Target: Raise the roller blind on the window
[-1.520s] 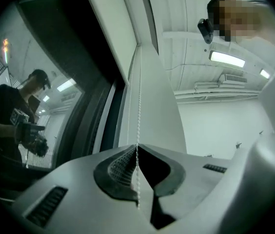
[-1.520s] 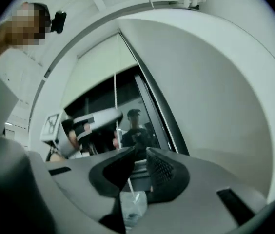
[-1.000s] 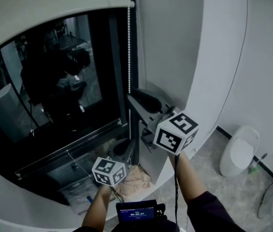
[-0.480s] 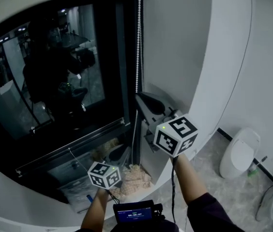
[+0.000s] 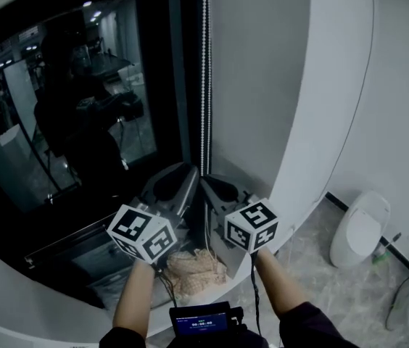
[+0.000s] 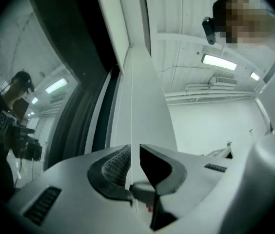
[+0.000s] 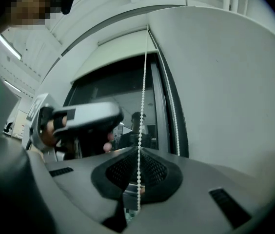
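Pinching the bead chain (image 7: 141,106), right gripper (image 7: 139,154) tilts up beside left gripper (image 6: 135,152).

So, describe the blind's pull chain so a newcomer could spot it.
Start at the dark window and go to its right edge, where it meets the white wall. The bead chain hangs there, a thin vertical string of small white beads, unlike the solid dark frame bars beside it.

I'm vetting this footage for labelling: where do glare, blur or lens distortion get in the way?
Head view: the dark window glass mirrors the person, and the white wall bows with lens distortion. Left gripper view: the bead chain blurs into a pale line; the ceiling lamp glares. Right gripper view: single beads read crisply, corners vignette black.
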A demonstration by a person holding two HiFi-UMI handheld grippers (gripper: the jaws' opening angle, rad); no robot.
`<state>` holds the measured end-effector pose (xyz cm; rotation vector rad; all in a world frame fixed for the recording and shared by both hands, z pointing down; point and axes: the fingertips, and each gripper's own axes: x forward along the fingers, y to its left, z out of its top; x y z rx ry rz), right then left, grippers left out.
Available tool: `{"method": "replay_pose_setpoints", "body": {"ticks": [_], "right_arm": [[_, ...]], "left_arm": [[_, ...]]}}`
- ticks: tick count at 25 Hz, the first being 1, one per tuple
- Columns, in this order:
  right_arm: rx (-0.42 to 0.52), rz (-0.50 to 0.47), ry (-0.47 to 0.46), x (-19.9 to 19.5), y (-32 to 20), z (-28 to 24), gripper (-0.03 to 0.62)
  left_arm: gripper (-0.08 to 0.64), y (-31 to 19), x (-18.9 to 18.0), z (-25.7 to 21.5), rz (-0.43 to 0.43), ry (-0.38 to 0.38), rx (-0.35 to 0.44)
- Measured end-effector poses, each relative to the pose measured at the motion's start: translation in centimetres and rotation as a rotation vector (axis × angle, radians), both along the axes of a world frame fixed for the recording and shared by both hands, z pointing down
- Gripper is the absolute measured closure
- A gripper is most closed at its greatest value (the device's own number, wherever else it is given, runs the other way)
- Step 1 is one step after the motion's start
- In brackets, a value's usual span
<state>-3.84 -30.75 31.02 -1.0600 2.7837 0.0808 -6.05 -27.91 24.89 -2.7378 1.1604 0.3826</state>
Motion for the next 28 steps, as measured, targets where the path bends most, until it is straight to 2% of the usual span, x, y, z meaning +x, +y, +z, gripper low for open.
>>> {"method": "replay_pose_setpoints", "body": {"ticks": [3,9,12,16,19,22,25,28], "right_arm": [[-0.014,0.004,0.033,-0.6,0.6,2.3,0.572],[-0.045,-0.008,0.043,-1.4,1.9,4.9,0.572],[-0.066,-0.027,0.031,-1.8,2.5,6.0,0.572],[-0.103,-0.051,0.010,-1.7,2.9,7.1,0.572],[-0.096,-0.040,0.001,-0.8,3.0,7.9,0.572],[-0.075,-0.058,-0.069,0.0,3.3,5.9,0.569],[-0.007,-0.070,-0.133,0.8,3.2,0.8,0.545],[0.068,-0.072,-0.150,1.0,2.5,-4.5,0.534]], "left_arm": [[0.543,-0.7,1.0,-2.2,-0.023,-0.031,0.041],[0.543,-1.8,1.2,-4.4,-0.030,-0.033,0.042],[0.545,-2.0,0.8,-4.0,-0.050,-0.029,0.030],[0.546,-1.8,1.1,-2.8,-0.029,-0.033,0.003],[0.546,-1.9,0.4,-1.4,-0.046,-0.034,-0.016],[0.546,-2.5,-0.5,1.3,-0.069,-0.055,-0.062],[0.546,-3.4,-0.6,5.0,-0.068,-0.059,-0.135],[0.546,-3.5,-0.1,8.8,-0.067,-0.078,-0.190]]}}
